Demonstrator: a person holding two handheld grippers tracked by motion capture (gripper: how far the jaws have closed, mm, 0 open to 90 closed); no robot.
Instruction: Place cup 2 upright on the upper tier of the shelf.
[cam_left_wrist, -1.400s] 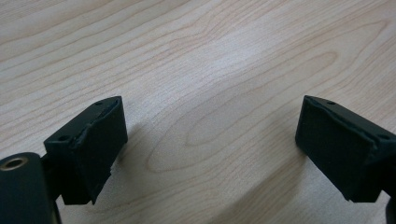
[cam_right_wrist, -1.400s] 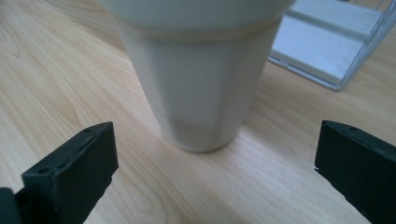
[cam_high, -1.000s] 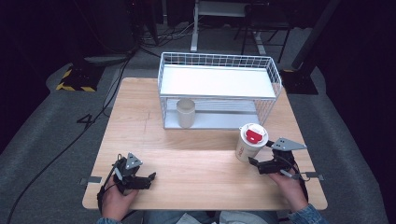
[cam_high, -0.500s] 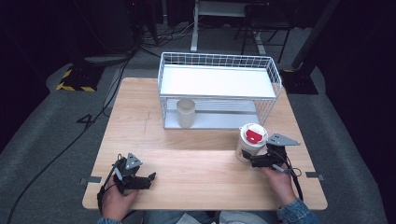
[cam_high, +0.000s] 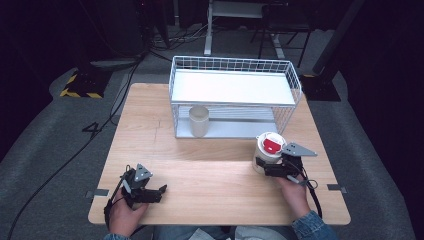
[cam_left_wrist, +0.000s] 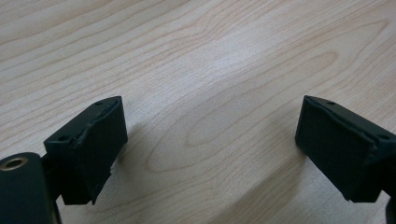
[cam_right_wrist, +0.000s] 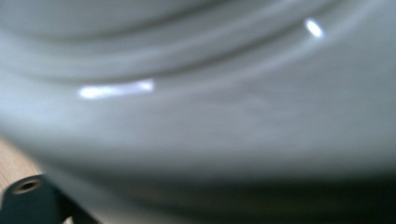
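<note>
At table's right, R gripper (cam_high: 260, 166) against white tub (cam_high: 267, 150); L gripper (cam_high: 159, 192) empty.

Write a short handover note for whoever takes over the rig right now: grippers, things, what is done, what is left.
Left gripper: open, nothing between its jaws, low over the near left of the table.
Right gripper: up against the white cup at its near side; grip cannot be told, its own view is a blur of cup wall.
The cup stands upright on the table, in front of the wire rack.
A beige cup sits on the rack's lower shelf.
Done: reach to the white cup.
Left: probably grasp it and move it, perhaps to the rack.
</note>
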